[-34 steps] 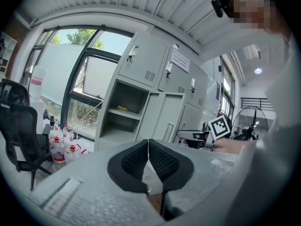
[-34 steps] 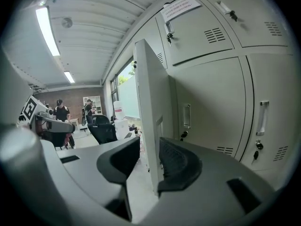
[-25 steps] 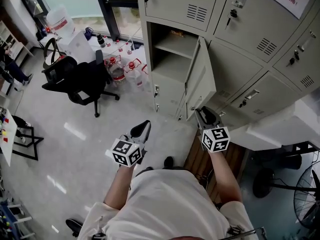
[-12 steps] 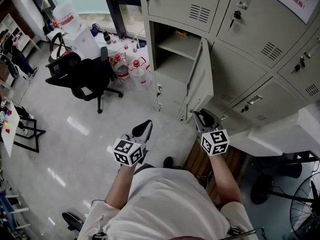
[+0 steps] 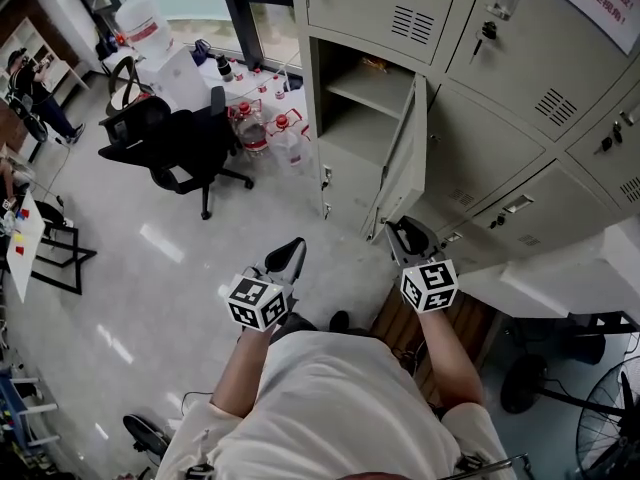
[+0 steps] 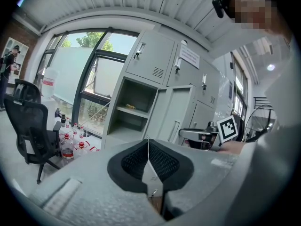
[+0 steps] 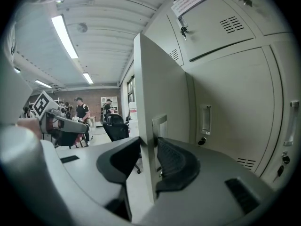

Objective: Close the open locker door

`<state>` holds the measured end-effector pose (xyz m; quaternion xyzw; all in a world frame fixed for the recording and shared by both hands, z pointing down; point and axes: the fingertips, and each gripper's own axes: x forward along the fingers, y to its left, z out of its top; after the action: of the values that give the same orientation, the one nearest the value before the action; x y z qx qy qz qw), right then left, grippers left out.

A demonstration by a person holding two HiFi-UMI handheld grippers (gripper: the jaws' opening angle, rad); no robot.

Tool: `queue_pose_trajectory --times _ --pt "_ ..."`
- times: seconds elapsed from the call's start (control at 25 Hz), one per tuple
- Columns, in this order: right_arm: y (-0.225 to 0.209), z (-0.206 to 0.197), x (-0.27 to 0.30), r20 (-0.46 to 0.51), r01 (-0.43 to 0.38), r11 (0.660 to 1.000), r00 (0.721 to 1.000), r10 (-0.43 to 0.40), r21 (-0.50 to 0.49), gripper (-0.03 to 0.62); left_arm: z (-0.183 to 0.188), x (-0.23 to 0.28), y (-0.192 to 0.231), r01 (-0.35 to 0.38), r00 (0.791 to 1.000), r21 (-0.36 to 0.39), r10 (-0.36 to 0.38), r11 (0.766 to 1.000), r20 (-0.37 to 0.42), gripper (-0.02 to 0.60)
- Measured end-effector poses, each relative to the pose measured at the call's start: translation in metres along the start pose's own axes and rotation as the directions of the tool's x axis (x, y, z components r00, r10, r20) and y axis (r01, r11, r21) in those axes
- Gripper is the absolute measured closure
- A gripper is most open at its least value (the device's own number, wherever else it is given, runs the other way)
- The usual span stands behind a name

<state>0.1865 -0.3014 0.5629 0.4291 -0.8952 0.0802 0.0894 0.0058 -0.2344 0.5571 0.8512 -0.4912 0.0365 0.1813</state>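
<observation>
The open locker door (image 5: 405,163) stands out from the grey locker bank, its compartment (image 5: 360,108) showing a shelf inside. My right gripper (image 5: 400,232) is at the door's lower free edge. In the right gripper view the door (image 7: 160,88) runs edge-on between the two pads, and the right gripper (image 7: 149,161) is shut on that edge. My left gripper (image 5: 288,255) hangs over the floor to the left of the door, apart from it. In its own view the left gripper (image 6: 148,157) is shut on nothing, with the open compartment (image 6: 134,105) ahead.
A black office chair (image 5: 175,138) stands on the floor at the left, with several bottles (image 5: 265,128) beside the lockers. A white table (image 5: 560,268) and a fan (image 5: 612,378) are at the right. People stand far off at the left edge.
The view has shifted slightly and the door looks a little narrower, more edge-on. The right gripper stays at the door's edge. The left gripper has hardly moved.
</observation>
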Motion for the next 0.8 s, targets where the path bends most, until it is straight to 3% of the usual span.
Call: queue_pose_trajectory --times 0.8 --pt "0.048 0.011 0.058 -0.013 0.026 0.999 1.000 -0.026 -0.031 0.493 0.030 -0.009 0.067 0.039 0.999 0.015 -0.039 0.999 0.004 0.565"
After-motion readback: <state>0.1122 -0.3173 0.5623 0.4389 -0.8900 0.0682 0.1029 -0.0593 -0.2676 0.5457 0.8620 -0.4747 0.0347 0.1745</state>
